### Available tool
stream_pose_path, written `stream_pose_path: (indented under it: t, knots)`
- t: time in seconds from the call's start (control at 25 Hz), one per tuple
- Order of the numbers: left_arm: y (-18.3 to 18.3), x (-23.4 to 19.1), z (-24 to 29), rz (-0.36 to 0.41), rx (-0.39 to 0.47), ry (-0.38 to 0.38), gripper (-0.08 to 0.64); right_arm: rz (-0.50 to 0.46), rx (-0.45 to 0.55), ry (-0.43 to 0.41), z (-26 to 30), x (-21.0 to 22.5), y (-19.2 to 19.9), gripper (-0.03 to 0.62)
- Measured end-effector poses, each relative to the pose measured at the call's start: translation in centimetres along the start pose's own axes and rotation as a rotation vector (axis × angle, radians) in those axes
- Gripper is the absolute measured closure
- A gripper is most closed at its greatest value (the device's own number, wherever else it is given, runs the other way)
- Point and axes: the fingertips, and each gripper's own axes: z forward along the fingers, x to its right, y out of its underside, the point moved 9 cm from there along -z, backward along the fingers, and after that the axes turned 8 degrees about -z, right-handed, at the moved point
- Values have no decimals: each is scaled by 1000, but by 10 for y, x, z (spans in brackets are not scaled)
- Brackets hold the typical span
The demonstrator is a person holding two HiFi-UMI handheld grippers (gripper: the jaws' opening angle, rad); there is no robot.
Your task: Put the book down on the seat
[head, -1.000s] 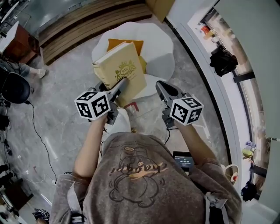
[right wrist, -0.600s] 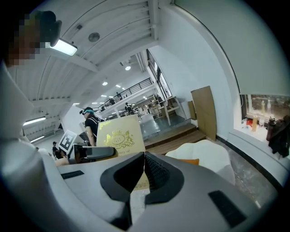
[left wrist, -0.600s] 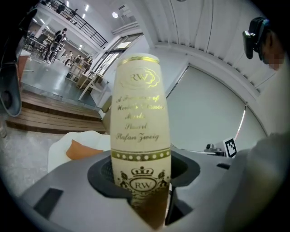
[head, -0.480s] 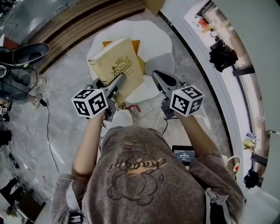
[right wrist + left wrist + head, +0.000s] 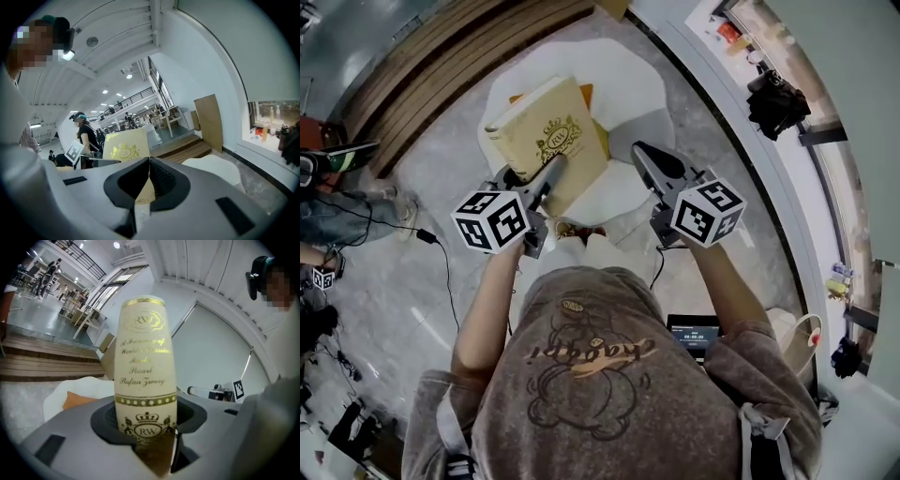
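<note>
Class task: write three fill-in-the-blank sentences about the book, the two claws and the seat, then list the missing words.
The cream book is clamped by the claw on the person's ___ side.
The right claw is shut and holds ___.
On the white seat lies a cushion coloured ___.
Missing words: left; nothing; orange.

Bright hall with a grey marbled floor [image 5: 384, 309]
Wooden steps [image 5: 441, 56] edge the floor; just right of the steps a cardboard panel [image 5: 208, 123] leans on the white wall [image 5: 201, 56]; beyond the steps, ceiling lights [image 5: 129, 76] and a railed gallery [image 5: 136, 97].
</note>
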Motion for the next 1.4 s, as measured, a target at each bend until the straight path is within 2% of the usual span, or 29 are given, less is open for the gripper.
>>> stream_pose_path:
  t: [0.2,0.36,0.64,0.88,1.2,1.4]
  knots:
    - [-17,-16,22,29,-13,-10,336,-7,-3,-6,27,22,-2,574]
    - [-25,-34,38,22,2,-21,336,-7,0,2,47,38,1,574]
    - [-26,-58,81,19,-1,-38,336,-5,1,-14,74,73,13,574]
    - [-11,-87,102,-1,3,-60,336,-6,-36,-32,95,87,48,574]
    - [21,-130,126,-33,-4,-95,336,25,-17,26,125,113,94,574]
    - [39,-162,141,-40,-8,-107,336,21,-33,30,149,124,127,574]
